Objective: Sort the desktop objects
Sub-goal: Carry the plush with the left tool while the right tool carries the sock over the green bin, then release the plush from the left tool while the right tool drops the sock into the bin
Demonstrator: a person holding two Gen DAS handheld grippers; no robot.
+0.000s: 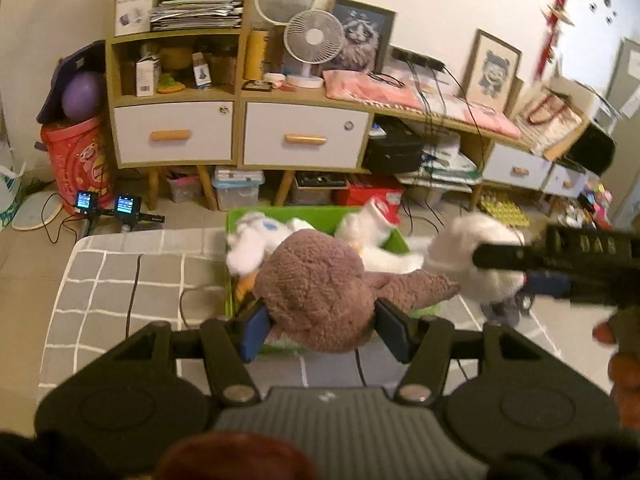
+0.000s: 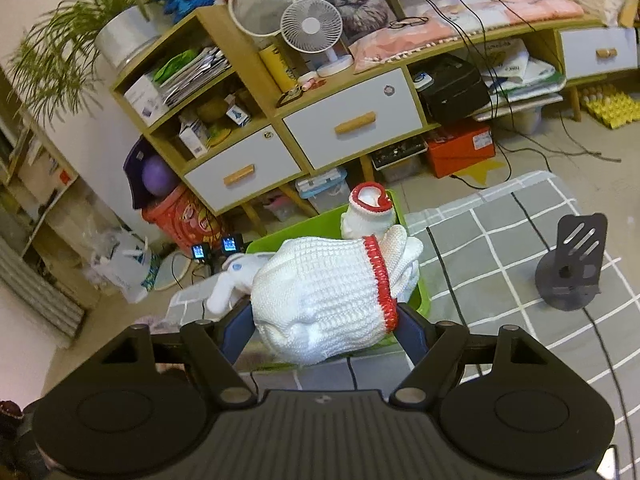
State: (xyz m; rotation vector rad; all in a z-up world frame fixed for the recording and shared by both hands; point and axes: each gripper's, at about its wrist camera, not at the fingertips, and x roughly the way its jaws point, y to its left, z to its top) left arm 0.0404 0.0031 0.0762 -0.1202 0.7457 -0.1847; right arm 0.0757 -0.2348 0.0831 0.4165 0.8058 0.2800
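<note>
Both cameras sit just behind their own gripper fingers and look steeply down and forward, close over the green bin (image 1: 394, 240) on the grey checked cloth (image 1: 108, 276). The left wrist view faces the bin roughly squarely, with the shelf unit (image 1: 176, 92) behind it; the right wrist view is rolled, so that shelf unit (image 2: 224, 120) leans. Both share the bin (image 2: 422, 300), cloth (image 2: 500, 240) and shelving.

Brown plush toy (image 1: 320, 292), white red-trimmed glove (image 2: 324, 300), green bin (image 2: 296, 228), grey white-checked cloth (image 2: 500, 232)
</note>
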